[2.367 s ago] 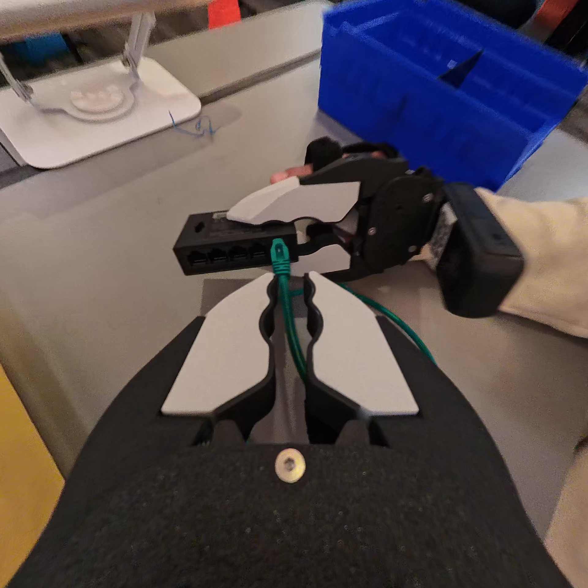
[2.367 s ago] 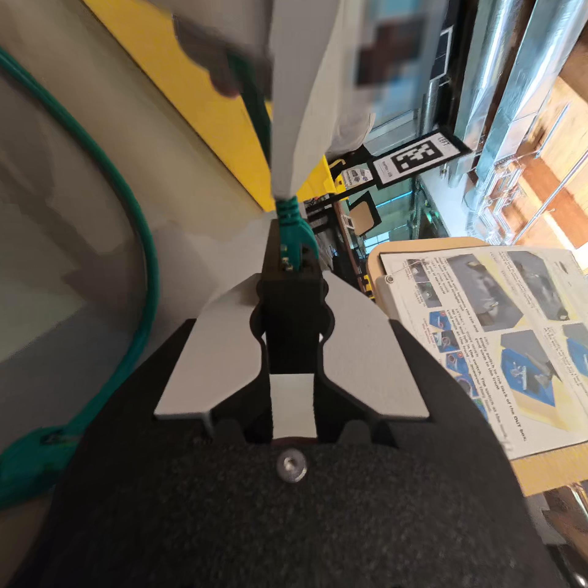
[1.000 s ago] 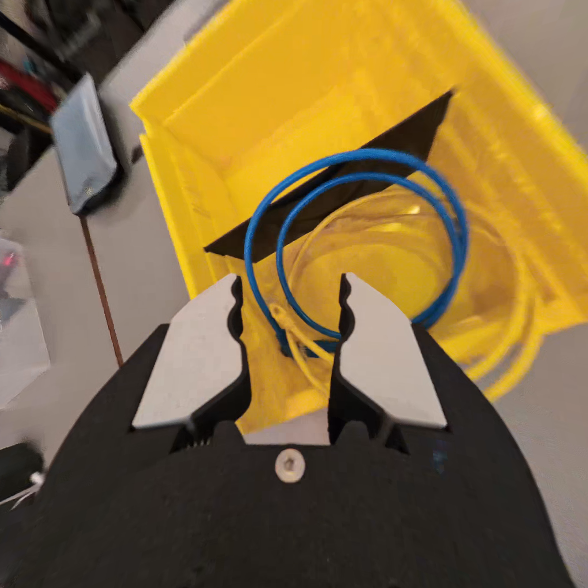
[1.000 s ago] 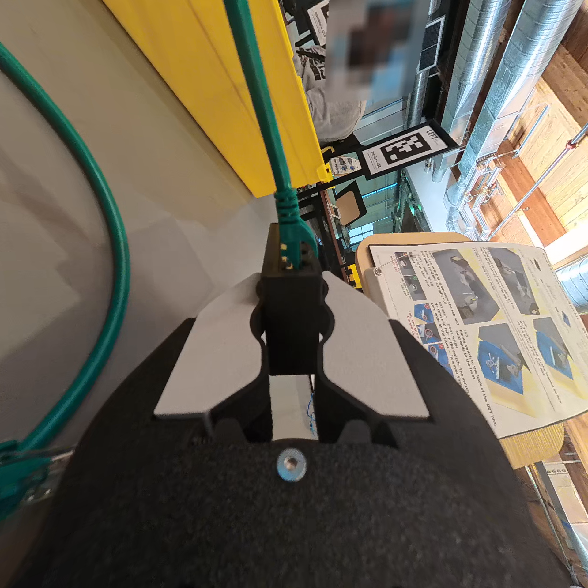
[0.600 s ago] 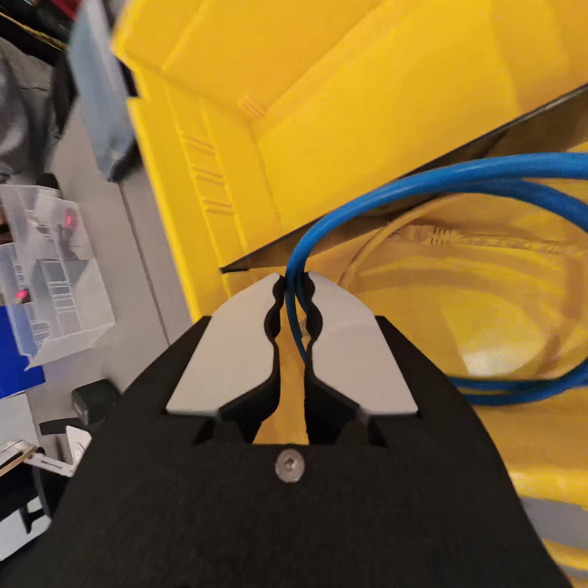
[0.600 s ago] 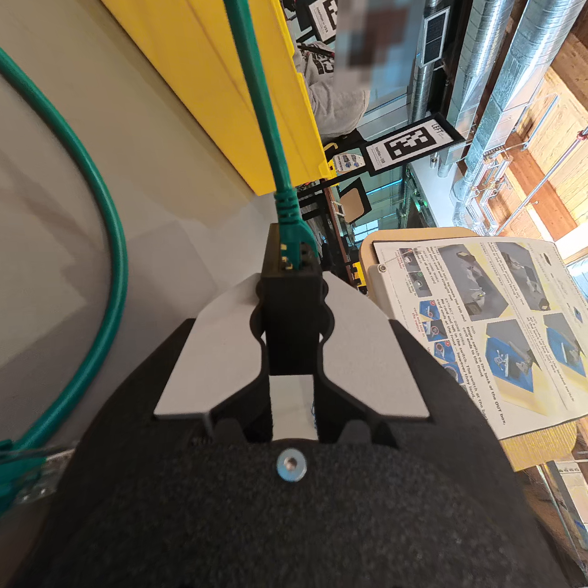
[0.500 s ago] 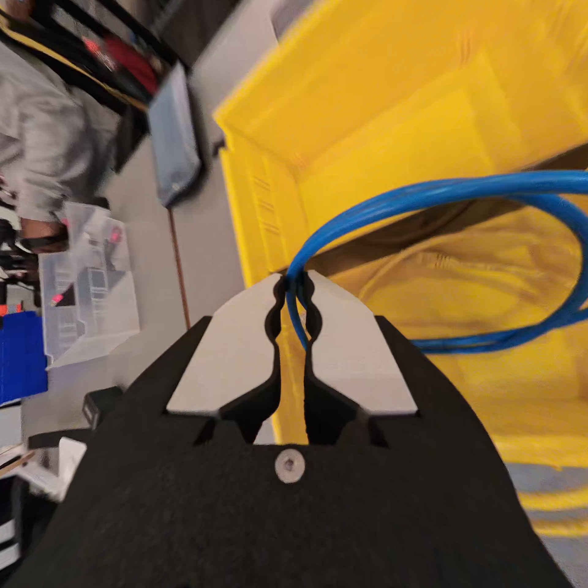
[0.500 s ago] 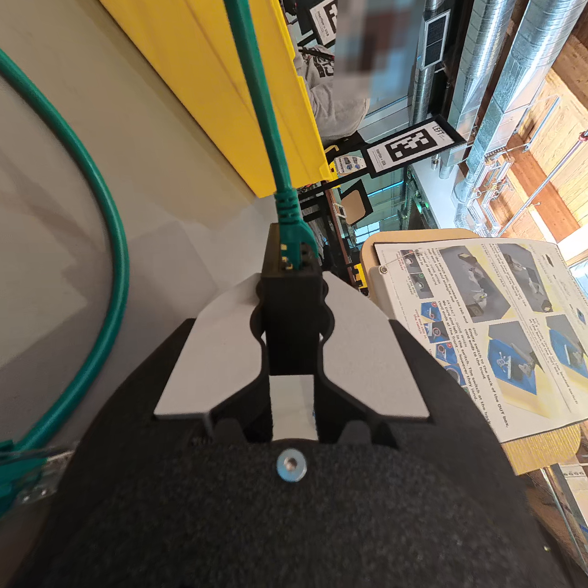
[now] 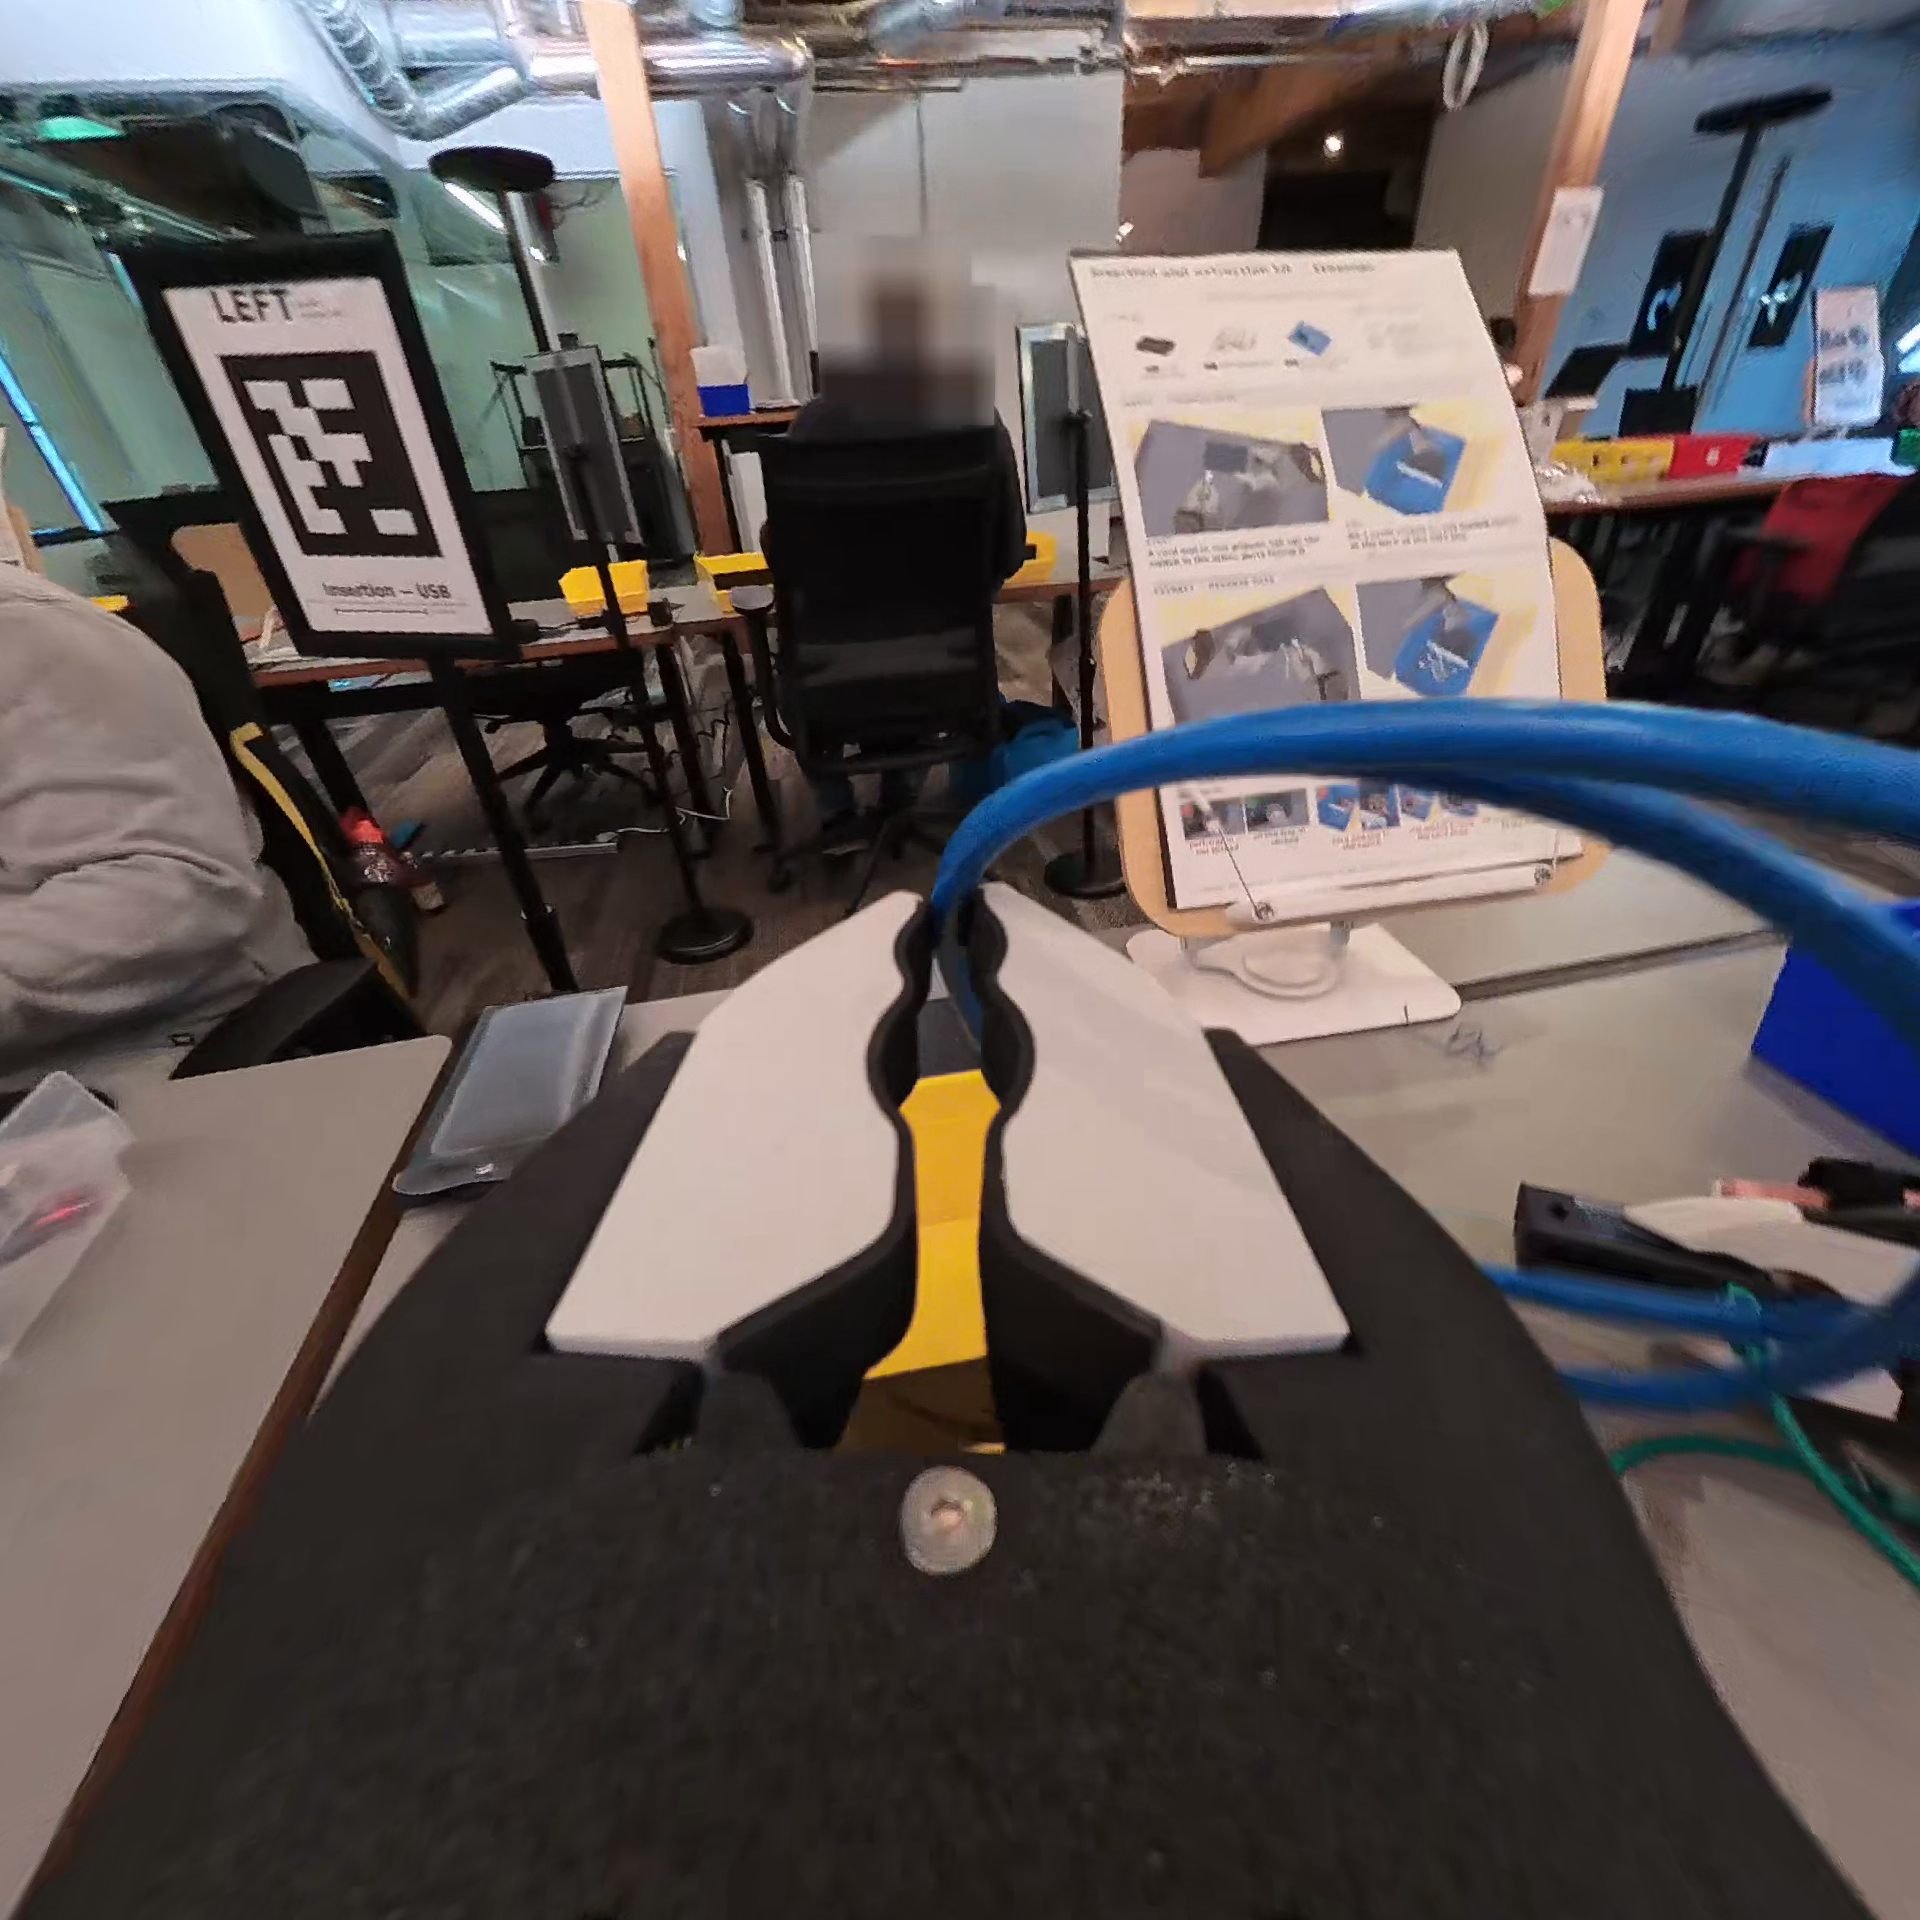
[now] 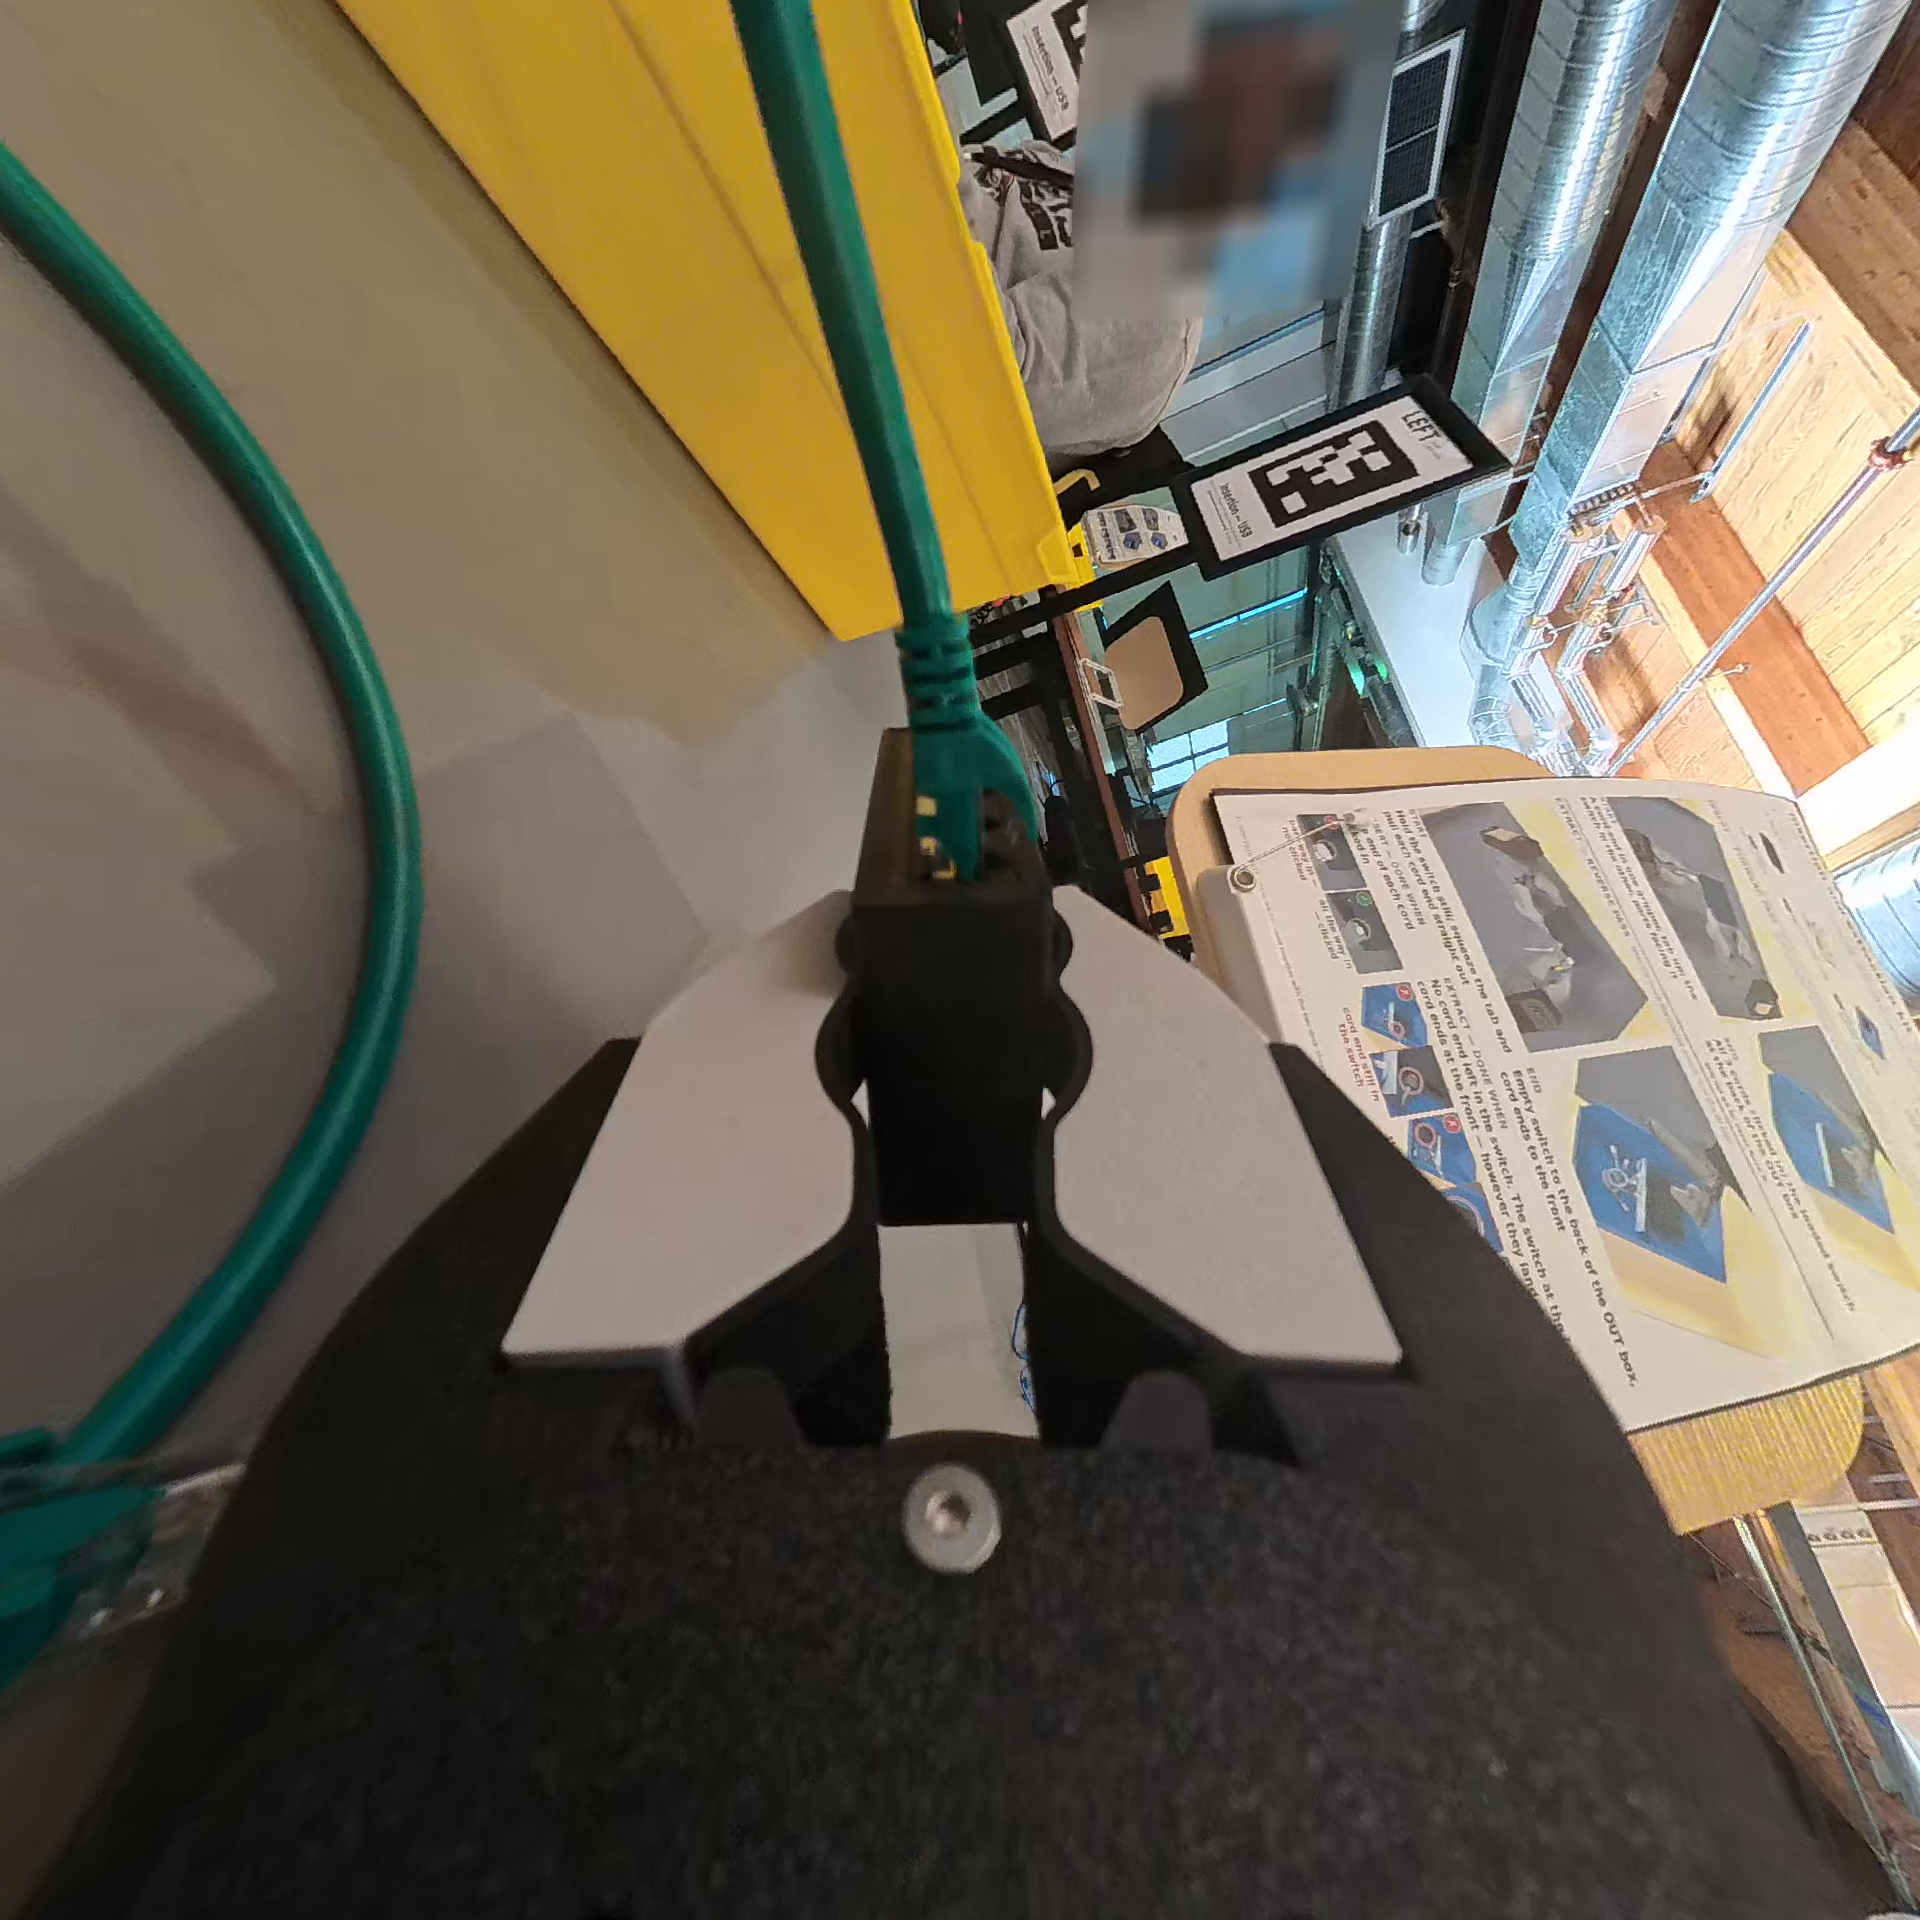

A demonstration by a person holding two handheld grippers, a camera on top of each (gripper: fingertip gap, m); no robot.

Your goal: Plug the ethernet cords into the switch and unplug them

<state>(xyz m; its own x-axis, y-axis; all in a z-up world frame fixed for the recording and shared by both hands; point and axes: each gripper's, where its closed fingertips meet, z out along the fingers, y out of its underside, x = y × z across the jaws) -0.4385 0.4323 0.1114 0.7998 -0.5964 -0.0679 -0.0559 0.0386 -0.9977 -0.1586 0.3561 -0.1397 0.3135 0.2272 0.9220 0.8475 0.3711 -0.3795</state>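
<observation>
**Blue cord in my left claw, switch in my right**

My left claw (image 9: pixel 948 914) is pinched nearly closed on the blue ethernet cord (image 9: pixel 1351 740) right at the tips of its grey fingers (image 9: pixel 769 1132). From there the cord arches up and sweeps off to the right, then loops back low above the grey tabletop (image 9: pixel 1621 1091). Below the gap between my fingers I see a piece of the yellow bin (image 9: pixel 943 1226).

My right claw (image 10: pixel 954 935) is clamped on the black switch (image 10: pixel 951 1070), which sits end-on between its fingers, port side facing away from me. One green ethernet cord (image 10: pixel 852 343) is plugged into a port at the far end; it runs up across the yellow bin's wall (image 10: pixel 665 260). A second stretch of green cord curves along the left over the tabletop, and its free plug (image 10: pixel 94 1548) lies at the lower left edge.

In the left wrist view the switch (image 9: pixel 1600 1226) shows at the right edge, held just above the tabletop, with the blue loops passing in front of it. An instruction board (image 9: pixel 1320 582) stands on a white base behind, and a blue bin (image 9: pixel 1839 1029) sits at the far right.
</observation>
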